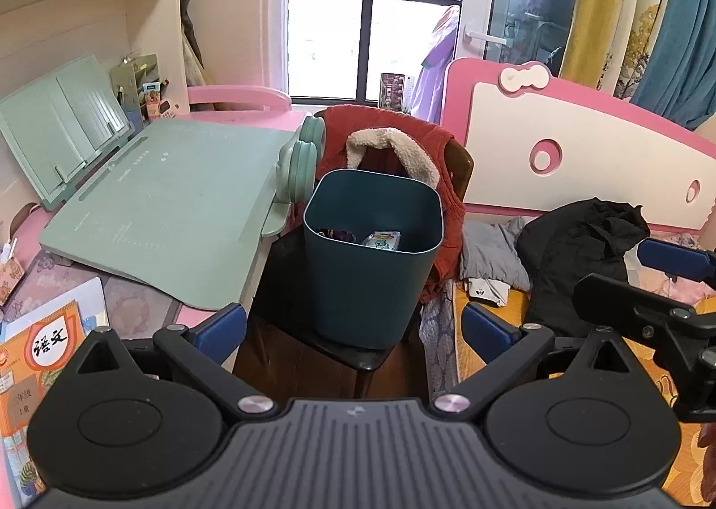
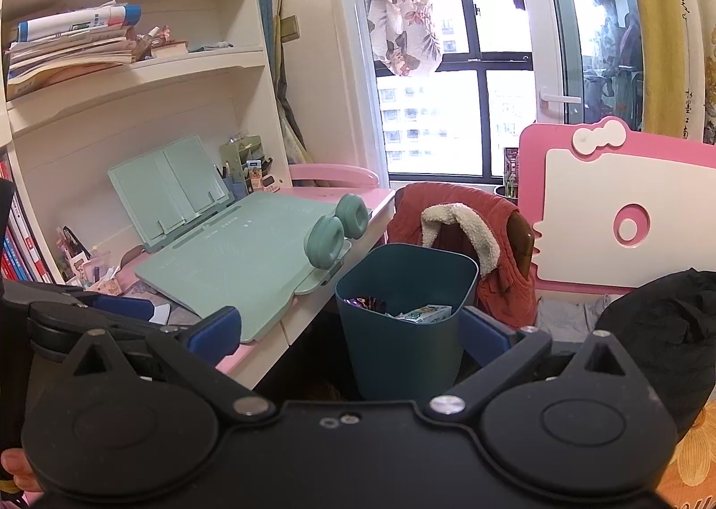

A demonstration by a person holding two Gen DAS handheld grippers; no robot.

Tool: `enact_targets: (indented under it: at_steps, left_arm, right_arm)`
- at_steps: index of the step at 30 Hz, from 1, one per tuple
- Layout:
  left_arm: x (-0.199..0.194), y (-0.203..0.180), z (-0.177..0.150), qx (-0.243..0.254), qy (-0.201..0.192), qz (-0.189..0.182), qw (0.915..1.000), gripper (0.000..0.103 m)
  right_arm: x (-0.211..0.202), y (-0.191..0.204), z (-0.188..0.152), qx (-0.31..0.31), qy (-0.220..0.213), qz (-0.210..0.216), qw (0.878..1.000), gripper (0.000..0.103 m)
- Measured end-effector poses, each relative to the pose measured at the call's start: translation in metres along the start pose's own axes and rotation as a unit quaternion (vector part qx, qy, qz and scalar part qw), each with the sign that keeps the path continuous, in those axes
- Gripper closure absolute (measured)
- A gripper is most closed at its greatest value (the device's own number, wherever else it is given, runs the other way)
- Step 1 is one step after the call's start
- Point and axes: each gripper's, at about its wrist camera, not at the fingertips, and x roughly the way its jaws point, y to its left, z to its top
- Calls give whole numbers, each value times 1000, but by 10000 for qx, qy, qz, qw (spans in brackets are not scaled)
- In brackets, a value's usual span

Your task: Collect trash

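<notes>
A dark teal trash bin (image 1: pixel 371 258) stands on a dark wooden chair (image 1: pixel 286 285) beside the desk; it also shows in the right wrist view (image 2: pixel 402 321). Inside it lie a small white-green carton (image 1: pixel 381 240) (image 2: pixel 425 313) and a dark purple wrapper (image 1: pixel 335 235) (image 2: pixel 367 302). My left gripper (image 1: pixel 353 325) is open and empty, just in front of the bin. My right gripper (image 2: pixel 349 330) is open and empty, with the bin between its blue fingers (image 2: pixel 215 330). The right gripper shows at the right edge of the left wrist view (image 1: pixel 671 285).
A pink desk (image 1: pixel 147 299) with a mint tilted board (image 1: pixel 179 205) stands on the left, with an orange textbook (image 1: pixel 31 361) at its near corner. A red vest (image 1: pixel 394 151) hangs on the chair back. A bed with black clothes (image 1: pixel 581 240) and a pink headboard (image 1: pixel 581 142) lies right.
</notes>
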Motion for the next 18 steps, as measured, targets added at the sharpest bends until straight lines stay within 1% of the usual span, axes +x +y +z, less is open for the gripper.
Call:
enact_targets:
  at_steps: [4,14,18]
  left_arm:
    - [3,0,0,-15,77,-14,10000,0]
    - [4,-2,-1,20,110,-69,9999,0]
    - [4,-3,-1,-22,143,-209,9997,0]
  right_arm:
    - [0,-1,0,23,1,16,10000,0]
    - [-1,0,-1,35,18,33,10000,0]
    - [-1,0,-1,35,15,28,10000,0]
